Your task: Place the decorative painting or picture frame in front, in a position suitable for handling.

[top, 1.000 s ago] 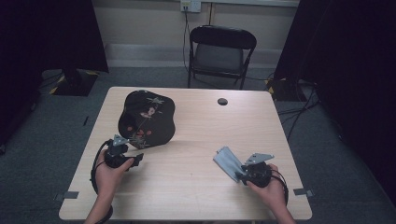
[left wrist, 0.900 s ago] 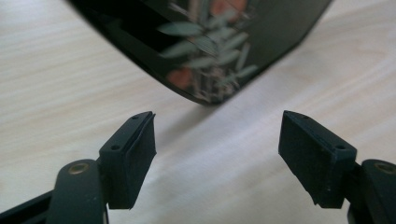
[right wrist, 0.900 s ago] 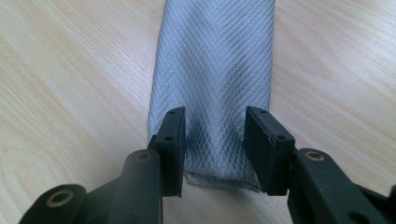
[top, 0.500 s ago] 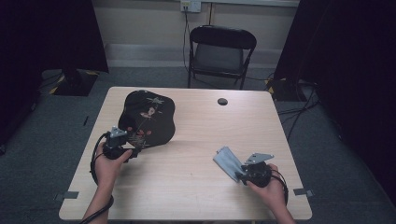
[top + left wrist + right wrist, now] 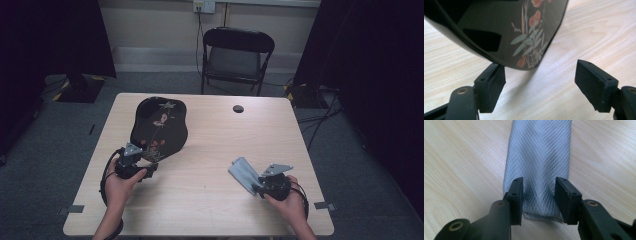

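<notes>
A black, rounded piece with a red-and-green flower print [image 5: 159,127] lies on the left half of the wooden table [image 5: 215,135]. My left gripper [image 5: 146,160] stands open at its near edge. In the left gripper view that printed edge [image 5: 524,37] hangs over the left pad [image 5: 496,80], while the right pad [image 5: 591,82] stands well apart from it. A grey, diamond-textured folded cloth [image 5: 242,172] is pinched between the pads of my right gripper [image 5: 256,183] at the table's front right. The cloth [image 5: 539,150] reaches forward from the gripper [image 5: 538,192].
A small black round cap [image 5: 238,108] sits in the table near its far edge. A black folding chair [image 5: 237,52] stands beyond the table. Bare wood lies between the two hands. Dark curtains flank the room.
My left hand has crept forward, bringing its jaws up to the near edge of the black printed piece. The right hand and its cloth have stayed put.
</notes>
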Available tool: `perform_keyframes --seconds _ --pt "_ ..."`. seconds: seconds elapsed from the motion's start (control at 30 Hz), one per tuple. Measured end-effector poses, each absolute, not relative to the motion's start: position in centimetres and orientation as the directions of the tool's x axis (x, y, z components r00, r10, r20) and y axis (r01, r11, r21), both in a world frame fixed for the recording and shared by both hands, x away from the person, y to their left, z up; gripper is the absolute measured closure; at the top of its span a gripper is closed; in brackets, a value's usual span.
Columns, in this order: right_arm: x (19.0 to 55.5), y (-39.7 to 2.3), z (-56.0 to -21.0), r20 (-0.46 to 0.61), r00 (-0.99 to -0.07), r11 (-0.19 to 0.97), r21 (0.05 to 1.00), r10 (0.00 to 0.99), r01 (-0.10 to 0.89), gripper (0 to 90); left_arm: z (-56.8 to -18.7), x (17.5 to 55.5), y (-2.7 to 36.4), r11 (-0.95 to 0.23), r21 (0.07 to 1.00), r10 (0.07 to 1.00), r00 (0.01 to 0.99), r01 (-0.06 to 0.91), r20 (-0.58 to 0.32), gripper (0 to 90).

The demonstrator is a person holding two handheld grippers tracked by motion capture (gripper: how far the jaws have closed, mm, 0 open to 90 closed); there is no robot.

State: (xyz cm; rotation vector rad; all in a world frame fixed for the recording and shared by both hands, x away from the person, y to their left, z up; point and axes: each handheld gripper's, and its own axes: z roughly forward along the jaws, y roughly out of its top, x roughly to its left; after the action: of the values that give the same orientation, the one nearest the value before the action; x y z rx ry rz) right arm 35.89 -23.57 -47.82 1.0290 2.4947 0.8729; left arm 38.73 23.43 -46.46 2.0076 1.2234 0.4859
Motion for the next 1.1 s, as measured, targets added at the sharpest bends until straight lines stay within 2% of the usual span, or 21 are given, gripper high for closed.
perform_keyframes --seconds 0.3,0.7,0.83,1.0,1.1 --pt "35.9 -23.6 -47.8 -0.047 -0.697 0.558 0.637 0.716 0.531 59.2 -46.2 39.7 23.8 -0.285 0.737 0.892 0.450 0.613 -0.029 25.2" --pt "35.9 -23.6 -47.8 -0.042 -0.696 0.556 0.637 0.717 0.534 59.1 -46.3 38.8 22.4 -0.285 0.731 0.860 0.502 0.620 -0.090 31.9" --pt "36.0 -23.6 -47.8 -0.046 -0.697 0.558 0.637 0.716 0.531 59.1 -46.2 39.0 22.8 -0.252 0.730 0.878 0.467 0.635 -0.104 28.2" --pt "36.0 -23.6 -47.8 -0.045 -0.697 0.558 0.638 0.716 0.531 59.1 -45.7 39.2 23.1 -0.239 0.731 0.874 0.470 0.640 -0.126 15.9" --pt "36.0 -23.5 -47.8 -0.046 -0.698 0.559 0.638 0.714 0.529 59.1 -45.6 39.4 23.0 -0.208 0.730 0.882 0.448 0.651 -0.148 15.1"
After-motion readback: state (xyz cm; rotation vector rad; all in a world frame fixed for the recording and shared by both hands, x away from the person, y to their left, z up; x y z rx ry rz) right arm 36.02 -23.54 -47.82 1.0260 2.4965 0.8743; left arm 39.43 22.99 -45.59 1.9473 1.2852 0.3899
